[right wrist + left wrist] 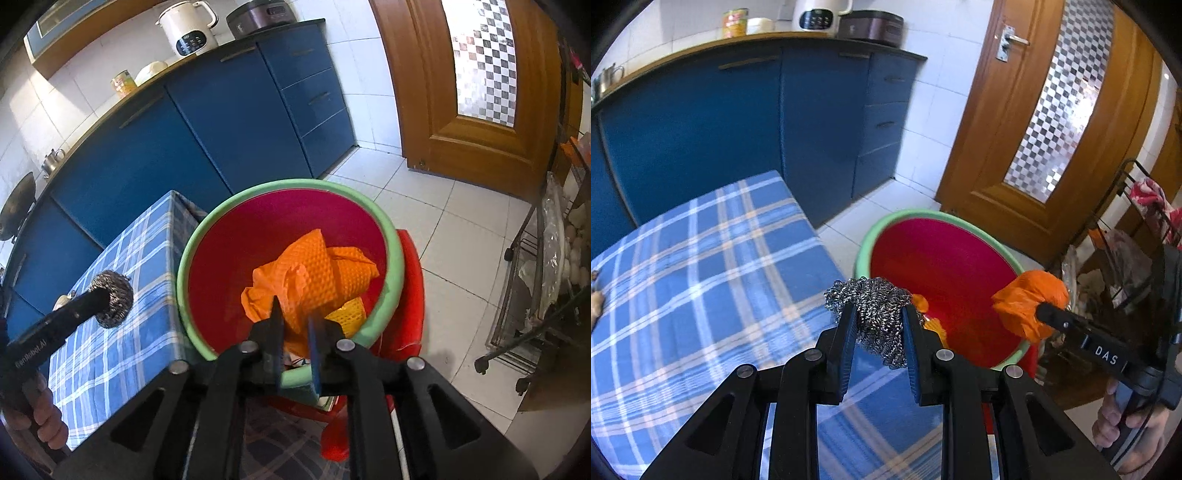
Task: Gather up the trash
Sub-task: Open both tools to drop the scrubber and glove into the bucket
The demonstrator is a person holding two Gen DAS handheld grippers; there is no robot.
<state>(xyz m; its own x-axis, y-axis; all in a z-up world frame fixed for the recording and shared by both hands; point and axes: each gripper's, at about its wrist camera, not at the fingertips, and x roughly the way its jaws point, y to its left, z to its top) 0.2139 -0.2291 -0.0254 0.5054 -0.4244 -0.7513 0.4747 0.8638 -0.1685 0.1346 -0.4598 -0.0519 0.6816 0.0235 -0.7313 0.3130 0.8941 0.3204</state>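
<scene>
Left wrist view: the left tongs (880, 317) are clamped on a steel wool scrubber (875, 306), held above the near right edge of the bench (683, 266), which is covered in a blue plaid cloth. Just to the right stands a red bin (942, 273) with a green rim. Over the bin's right rim the right tongs (1039, 314) grip a crumpled orange bag (1027, 299).

Right wrist view: the right tongs (295, 321) are closed on the orange bag (310, 273), which hangs inside the mouth of the red bin (229, 266). A yellow-orange scrap (351, 312) lies lower in the bin, near the right wall. The bin sits on a red stool (410, 295). At left the left tongs (103, 295) hold the steel wool scrubber (114, 299) over the bench (122, 350), just beside the bin's rim.

Far behind, blue cabinets (221, 122) carry a white kettle (188, 29), and a wooden door (480, 92) stands at far right.
</scene>
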